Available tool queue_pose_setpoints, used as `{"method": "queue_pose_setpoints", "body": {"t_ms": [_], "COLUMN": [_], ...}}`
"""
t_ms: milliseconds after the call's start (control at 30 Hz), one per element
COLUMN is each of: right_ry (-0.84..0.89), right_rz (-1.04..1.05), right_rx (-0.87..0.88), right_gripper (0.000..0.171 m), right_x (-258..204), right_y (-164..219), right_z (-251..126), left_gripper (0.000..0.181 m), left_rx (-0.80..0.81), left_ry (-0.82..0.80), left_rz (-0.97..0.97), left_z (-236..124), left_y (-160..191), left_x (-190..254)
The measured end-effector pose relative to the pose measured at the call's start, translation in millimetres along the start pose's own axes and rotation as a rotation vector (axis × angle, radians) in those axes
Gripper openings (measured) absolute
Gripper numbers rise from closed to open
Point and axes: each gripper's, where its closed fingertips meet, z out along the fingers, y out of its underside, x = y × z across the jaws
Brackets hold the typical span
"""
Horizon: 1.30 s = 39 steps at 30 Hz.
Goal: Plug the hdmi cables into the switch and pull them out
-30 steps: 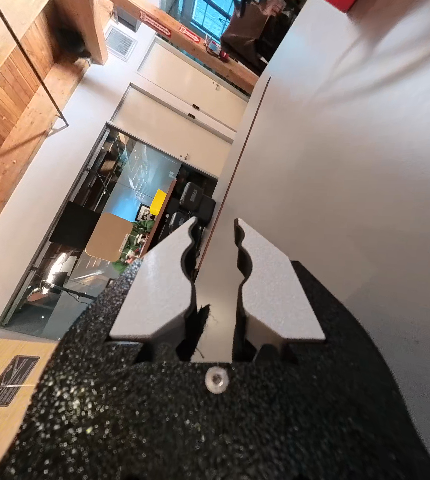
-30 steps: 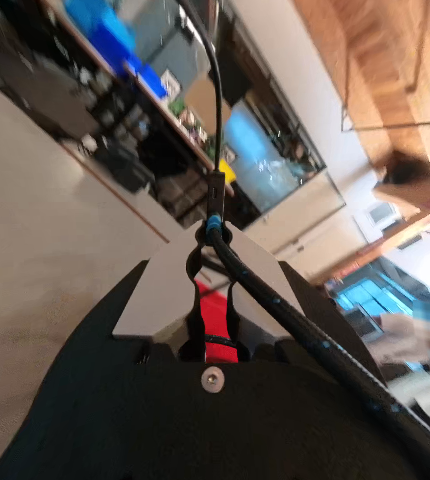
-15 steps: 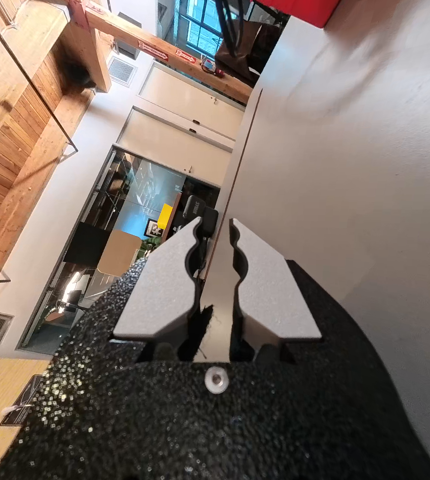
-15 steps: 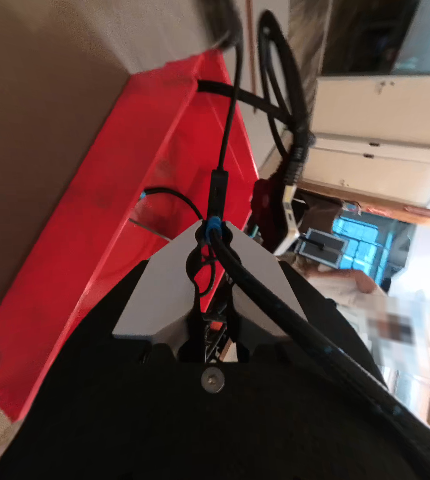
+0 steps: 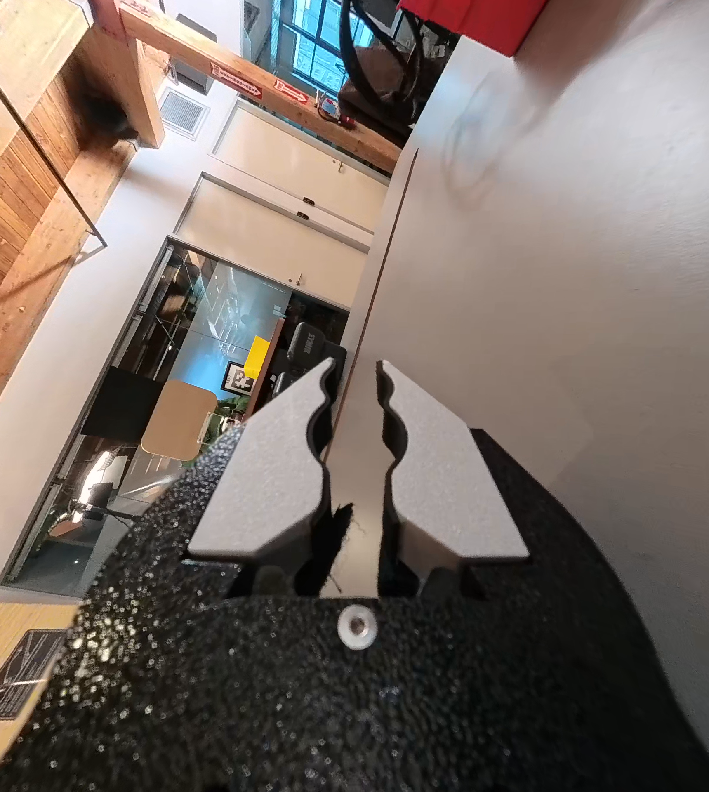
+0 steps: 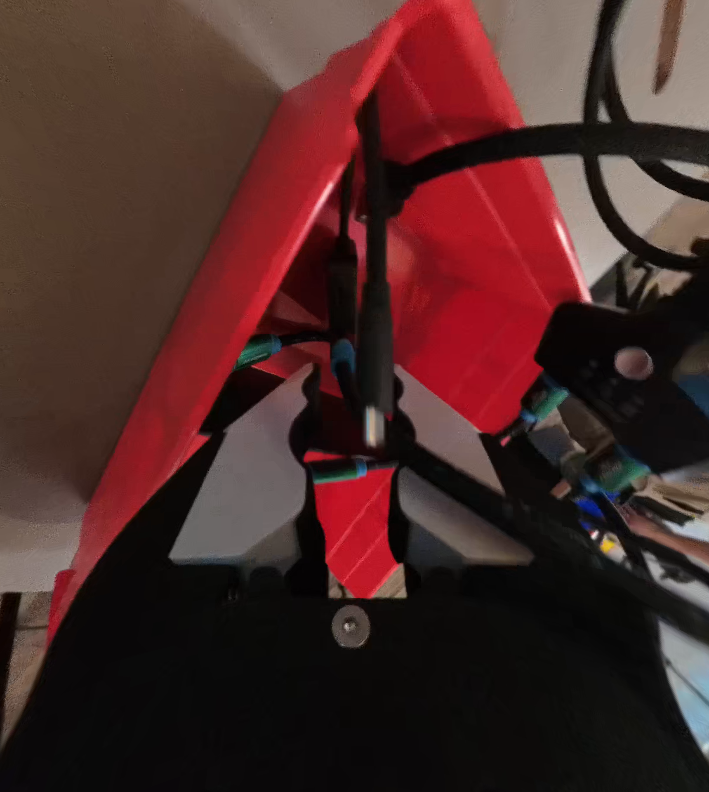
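Observation:
In the blurred right wrist view, my right gripper (image 6: pixel 354 375) hangs over a red bin (image 6: pixel 451 257) with its fingers spread. A black HDMI plug (image 6: pixel 372 343) with a metal tip hangs between the fingertips, beside a thinner cable end with a blue collar (image 6: pixel 342 358). A thick braided cable (image 6: pixel 515 510) runs from the fingers to the lower right. A black switch box (image 6: pixel 592 364) with a round button sits at the right, with green-and-blue plugs (image 6: pixel 545 398) at its side. My left gripper (image 5: pixel 356 364) is open and empty over the white table (image 5: pixel 579 343).
More green-and-blue connectors (image 6: pixel 258 349) lie in the bin. Black cable loops (image 6: pixel 627 150) hang at the upper right. In the left wrist view, the red bin's corner (image 5: pixel 472 21) and cable loops (image 5: pixel 352 43) show at the top, and the table edge (image 5: pixel 369 300) runs past the fingertips. There is about 40 cm between the tips of the two grippers.
The right gripper has swung over the red bin and its fingers have spread apart, no longer clamping the blue-collared cable. The left gripper has only shifted slightly toward the bin.

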Motion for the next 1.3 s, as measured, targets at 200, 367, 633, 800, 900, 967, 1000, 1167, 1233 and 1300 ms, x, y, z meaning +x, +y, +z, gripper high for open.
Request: {"method": "queue_pose_setpoints", "body": {"t_ms": [200, 367, 633, 800, 900, 967, 1000, 1167, 1233, 1300], "right_ry": [0.19, 0.344, 0.545, 0.553, 0.4, 0.425, 0.433, 0.398, 0.377, 0.367], "right_rz": [0.095, 0.172, -0.012, 0.301, 0.446, 0.482, 0.508, 0.485, 0.47, 0.469], "right_rx": [-0.063, 0.041, 1.22, 1.494, 1.51, 1.508, 1.523, 1.53, 1.535, 1.544], "right_gripper": [0.051, 0.048, 0.033, 0.031, 0.038, 0.053, 0.056, 0.073, 0.076, 0.083], "right_x": [-1.3, -36.0, -99.6, -82.2, -84.4, -77.4, -73.7, -76.5, -78.6, -78.2], "right_y": [31.2, 35.7, -198.1, -262.4, -267.4, -258.9, -254.4, -257.9, -261.6, -262.3], "right_z": [-51.1, -109.9, -196.7, -155.7, -125.6, -123.3, -125.9, -122.3, -121.3, -121.7], "left_gripper": [0.016, 0.016, 0.016, 0.017, 0.017, 0.018, 0.02, 0.059, 0.118, 0.137], "left_rx": [-0.002, -0.018, -0.028, -0.045, -0.043, -0.046, -0.044, -0.005, 0.036, 0.053], "left_ry": [0.009, 0.014, 0.02, 0.014, 0.007, 0.008, 0.006, -0.033, -0.077, -0.058], "left_rz": [0.0, -0.028, -0.049, -0.093, -0.149, -0.192, -0.219, -0.393, -0.483, -0.545], "left_z": [0.6, 2.8, 2.0, 0.9, 2.0, 3.0, 3.1, 1.5, -0.3, 0.4], "left_y": [0.2, 4.2, 7.5, 13.5, 15.3, 17.5, 18.3, 20.3, 17.9, 16.1], "left_x": [1.5, 0.6, 0.1, -3.6, -7.8, -9.9, -11.5, -27.2, -38.7, -39.0]}}
